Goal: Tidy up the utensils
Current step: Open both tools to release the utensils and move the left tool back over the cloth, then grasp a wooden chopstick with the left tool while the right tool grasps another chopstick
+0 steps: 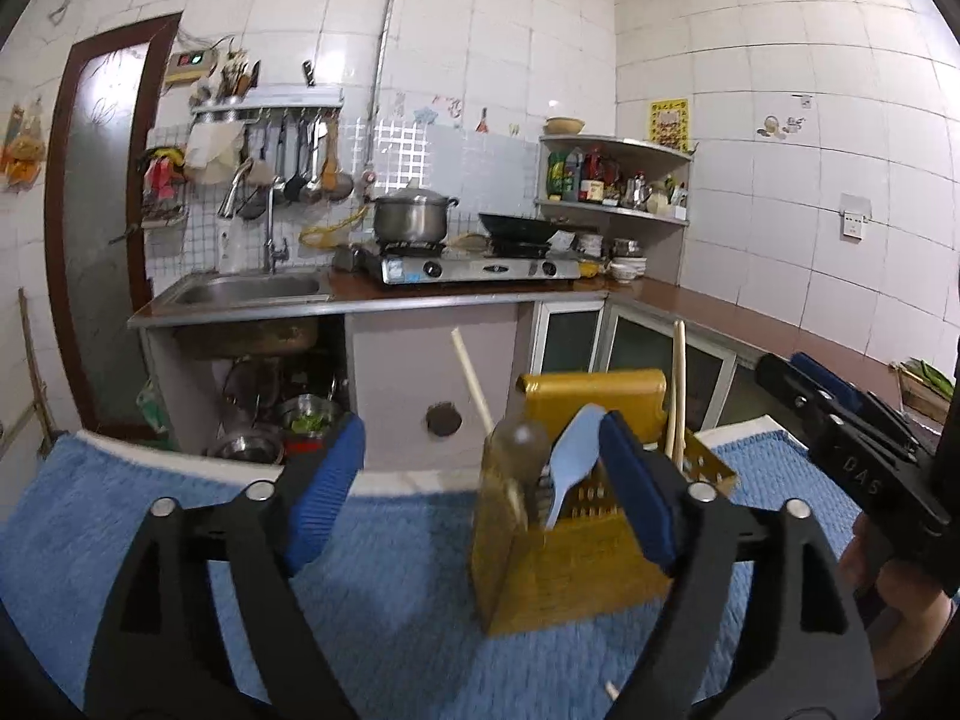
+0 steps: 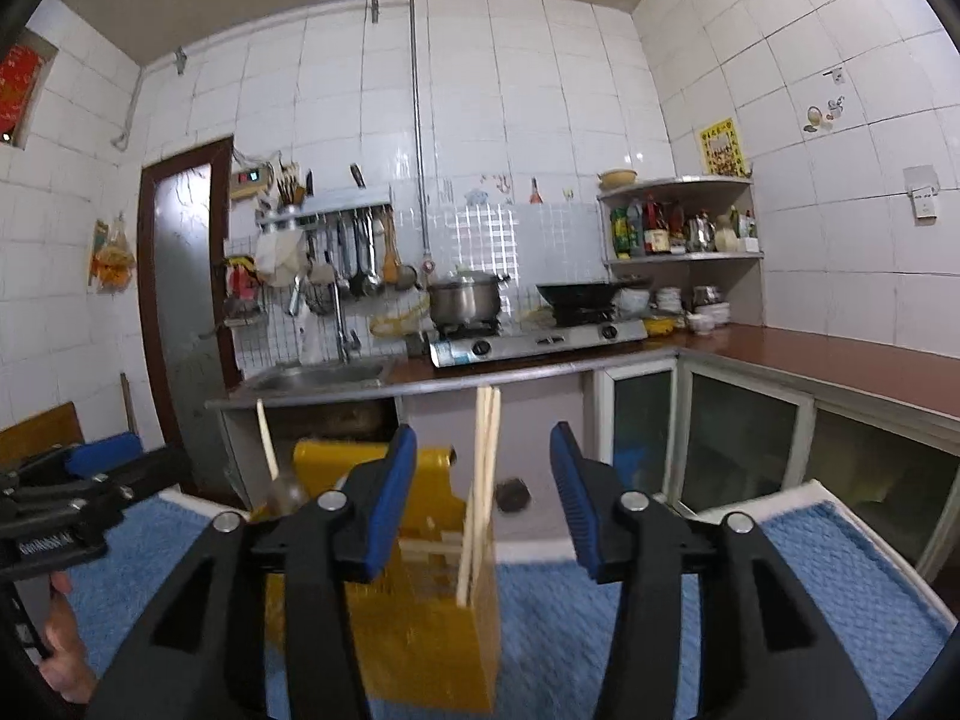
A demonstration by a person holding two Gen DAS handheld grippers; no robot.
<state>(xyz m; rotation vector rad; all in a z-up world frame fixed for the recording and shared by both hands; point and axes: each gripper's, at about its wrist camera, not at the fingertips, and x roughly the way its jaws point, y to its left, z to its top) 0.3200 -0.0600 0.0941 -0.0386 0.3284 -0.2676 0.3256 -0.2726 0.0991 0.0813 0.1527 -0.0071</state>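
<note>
A yellow slotted utensil holder (image 1: 570,564) stands on a blue towel (image 1: 390,570). A light blue spoon (image 1: 570,462), a dark-handled utensil, a pair of chopsticks (image 1: 678,396) and one leaning stick (image 1: 471,378) rise out of it. My left gripper (image 1: 480,480) is open wide and empty, its right pad just in front of the spoon. In the right wrist view the holder (image 2: 432,630) is straight ahead. My right gripper (image 2: 483,498) is open, and the chopsticks (image 2: 480,492) stand between its pads untouched. Each gripper also shows at the other view's edge: the right gripper (image 1: 792,369) and the left gripper (image 2: 138,456).
The towel's far edge (image 2: 828,516) ends at a drop to the floor. Beyond are a counter with a sink (image 1: 252,288), a gas stove (image 1: 474,267) with a pot and a wok, and a corner shelf (image 1: 618,180). A person's hand (image 2: 60,648) holds the left gripper.
</note>
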